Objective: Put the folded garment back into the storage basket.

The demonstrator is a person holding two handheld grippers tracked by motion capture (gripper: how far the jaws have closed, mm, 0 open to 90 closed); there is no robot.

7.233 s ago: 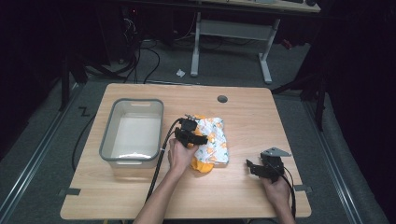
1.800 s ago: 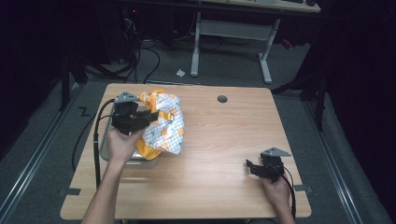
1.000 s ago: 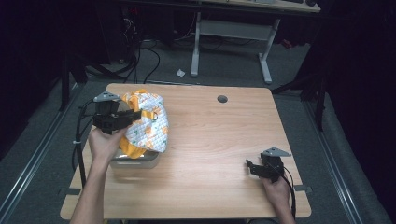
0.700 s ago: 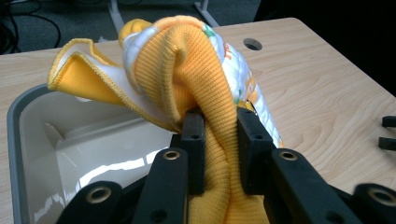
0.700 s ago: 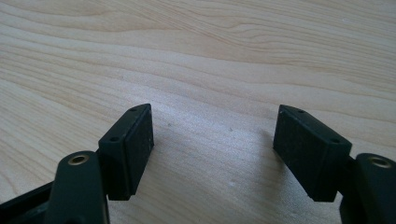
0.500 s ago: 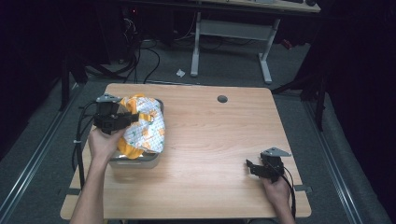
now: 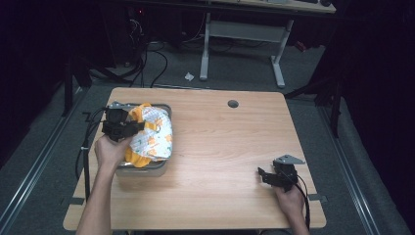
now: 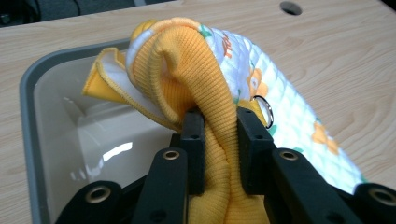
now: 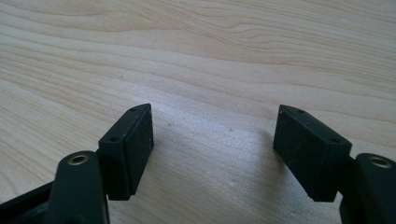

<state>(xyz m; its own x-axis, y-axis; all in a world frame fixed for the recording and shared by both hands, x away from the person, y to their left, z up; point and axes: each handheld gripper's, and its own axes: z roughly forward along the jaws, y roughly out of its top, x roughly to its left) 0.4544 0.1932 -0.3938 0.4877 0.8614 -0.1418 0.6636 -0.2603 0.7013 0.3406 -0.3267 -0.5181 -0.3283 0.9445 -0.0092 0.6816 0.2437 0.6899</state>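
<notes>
A quilted white garment with orange print and orange ribbed trim [image 7: 152, 134] [image 8: 261, 88] hangs over the grey plastic bin [image 7: 147, 169] [image 8: 28, 93] at the table's left. My left gripper [image 7: 131, 128] [image 8: 219, 121] is shut on the orange ribbed edge of the garment, above the bin. A metal ring [image 8: 264, 111] shows on the fabric just right of the jaws. My right gripper [image 7: 266, 176] [image 9: 212, 144] rests open on the bare wood at the front right, nothing between its fingers.
The wooden table [image 7: 230, 147] has a round cable hole [image 7: 233, 104] near its far edge. Part of the garment drapes over the bin's right rim onto the table. Cables and a desk frame stand on the floor beyond.
My left gripper has carried the garment from the table's middle leftward over the bin and lowered it a little in the last second. The right gripper has stayed still.
</notes>
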